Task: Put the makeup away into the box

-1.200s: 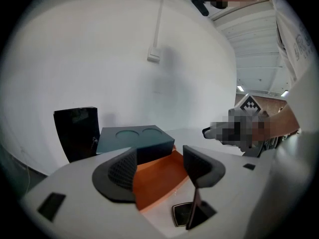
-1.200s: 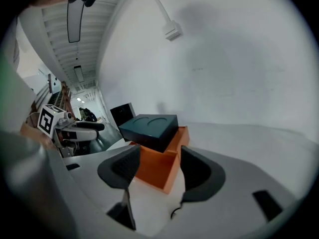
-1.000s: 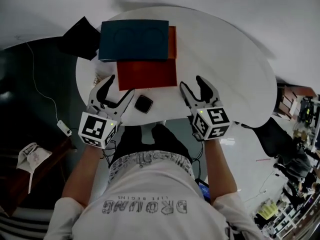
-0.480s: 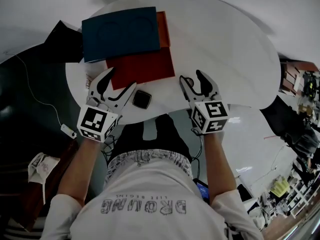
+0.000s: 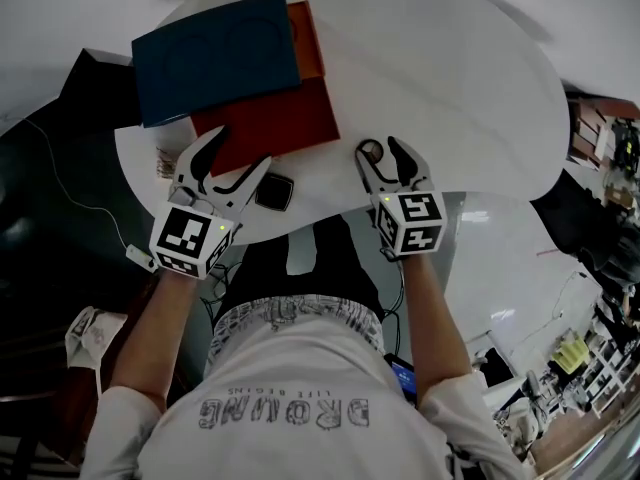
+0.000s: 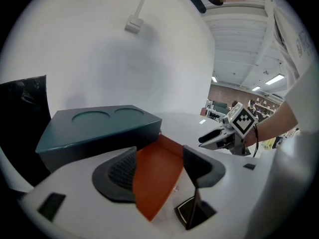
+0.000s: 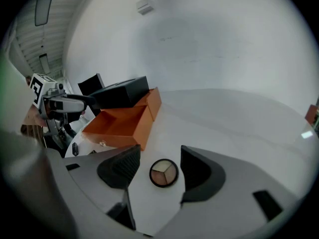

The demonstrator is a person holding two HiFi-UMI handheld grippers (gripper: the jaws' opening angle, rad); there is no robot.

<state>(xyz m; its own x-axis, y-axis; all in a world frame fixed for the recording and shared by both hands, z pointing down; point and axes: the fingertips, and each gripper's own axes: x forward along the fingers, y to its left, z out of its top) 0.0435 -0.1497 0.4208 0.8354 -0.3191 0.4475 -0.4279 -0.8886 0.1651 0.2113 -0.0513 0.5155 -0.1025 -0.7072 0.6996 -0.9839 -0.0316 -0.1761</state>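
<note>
An orange box [image 5: 268, 123] lies open on the white table [image 5: 450, 78], its back part under a dark blue lid [image 5: 215, 56]. A black square compact [image 5: 273, 192] rests by the box's near edge. My left gripper [image 5: 243, 148] is open over that edge; in the left gripper view the orange box wall [image 6: 158, 171] stands between the jaws of the left gripper [image 6: 158, 163] and the square compact [image 6: 194, 212] lies by the right jaw. My right gripper [image 7: 160, 164] is open around a round eyeshadow compact [image 7: 163, 173], pads apart from it; in the head view the round compact [image 5: 371, 152] lies between the tips of the right gripper [image 5: 378, 148].
The orange box interior [image 7: 117, 119] is seen left of the right jaws, with the left gripper [image 7: 57, 103] beyond it. A black bag [image 5: 95, 83] sits past the table's left rim. The table's near edge [image 5: 330, 218] runs just behind both grippers.
Both grippers have come down toward the table. The right jaws now straddle the round compact, and the left jaws have reached over the orange box's near edge.
</note>
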